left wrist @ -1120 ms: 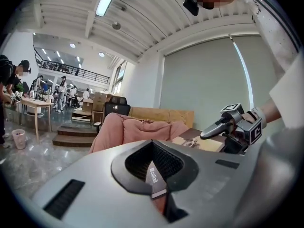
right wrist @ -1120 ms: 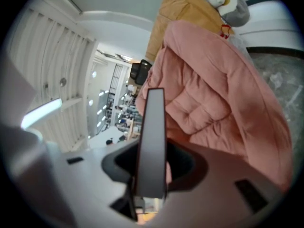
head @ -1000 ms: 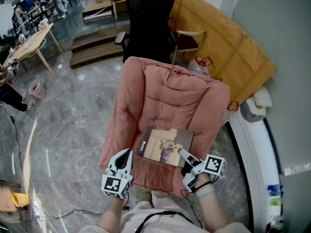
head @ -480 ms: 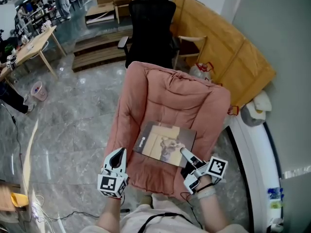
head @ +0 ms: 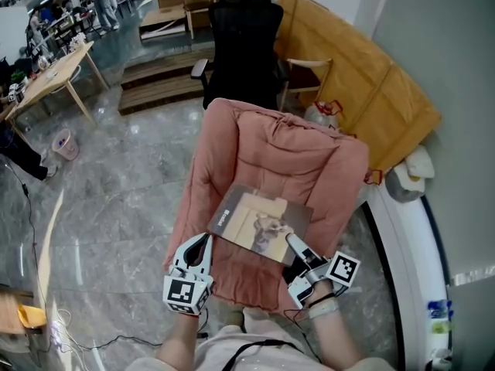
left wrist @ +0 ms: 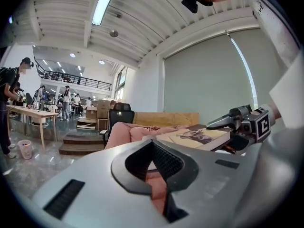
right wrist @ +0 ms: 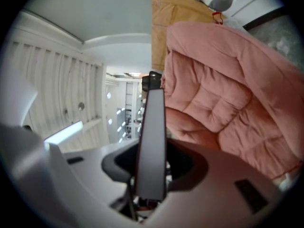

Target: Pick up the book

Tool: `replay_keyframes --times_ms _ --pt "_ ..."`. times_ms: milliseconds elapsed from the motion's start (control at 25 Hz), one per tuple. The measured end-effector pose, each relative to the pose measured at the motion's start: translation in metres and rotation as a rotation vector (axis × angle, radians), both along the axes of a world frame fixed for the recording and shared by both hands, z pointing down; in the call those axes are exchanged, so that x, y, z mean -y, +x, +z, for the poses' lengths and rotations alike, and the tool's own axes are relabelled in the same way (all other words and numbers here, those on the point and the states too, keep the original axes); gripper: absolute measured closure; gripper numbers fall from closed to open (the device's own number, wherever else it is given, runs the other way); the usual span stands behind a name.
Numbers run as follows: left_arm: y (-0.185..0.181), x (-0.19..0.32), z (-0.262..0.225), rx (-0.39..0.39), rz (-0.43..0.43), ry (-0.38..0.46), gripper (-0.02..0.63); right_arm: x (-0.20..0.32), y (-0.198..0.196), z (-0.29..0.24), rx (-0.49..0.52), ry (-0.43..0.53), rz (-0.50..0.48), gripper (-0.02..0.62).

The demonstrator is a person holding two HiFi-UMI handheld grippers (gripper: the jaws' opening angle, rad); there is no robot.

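In the head view, the tan-covered hardback book (head: 259,224) lies on the pink quilted armchair cushion (head: 309,161). My right claw (head: 298,247) pinches its near edge, and my left claw (head: 197,252) hangs nearby. The left gripper view shows that claw closed and empty. The right gripper view shows the book clamped edge-on. I'd raise it slowly and level, since a one-edge grip may let it sag.

pink armchair (head: 271,153), black office chair (head: 244,45)
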State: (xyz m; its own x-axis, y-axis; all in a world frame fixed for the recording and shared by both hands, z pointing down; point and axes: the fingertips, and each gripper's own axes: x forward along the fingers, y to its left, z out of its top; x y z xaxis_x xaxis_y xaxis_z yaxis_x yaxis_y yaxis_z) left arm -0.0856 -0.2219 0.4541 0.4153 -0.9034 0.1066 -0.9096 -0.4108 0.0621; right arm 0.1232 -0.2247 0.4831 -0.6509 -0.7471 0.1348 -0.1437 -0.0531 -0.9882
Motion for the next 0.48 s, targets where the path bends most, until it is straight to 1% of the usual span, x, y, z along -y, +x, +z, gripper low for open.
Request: replay_keyframes --times_ms 240,480 --pt "0.012 -0.003 -0.006 -0.020 0.020 0.003 0.584 0.001 0.002 -0.010 0.034 0.055 0.014 0.436" --pt "0.022 -0.004 -0.005 -0.024 0.050 0.000 0.584 0.000 0.008 -0.013 0.054 0.073 0.042 0.436"
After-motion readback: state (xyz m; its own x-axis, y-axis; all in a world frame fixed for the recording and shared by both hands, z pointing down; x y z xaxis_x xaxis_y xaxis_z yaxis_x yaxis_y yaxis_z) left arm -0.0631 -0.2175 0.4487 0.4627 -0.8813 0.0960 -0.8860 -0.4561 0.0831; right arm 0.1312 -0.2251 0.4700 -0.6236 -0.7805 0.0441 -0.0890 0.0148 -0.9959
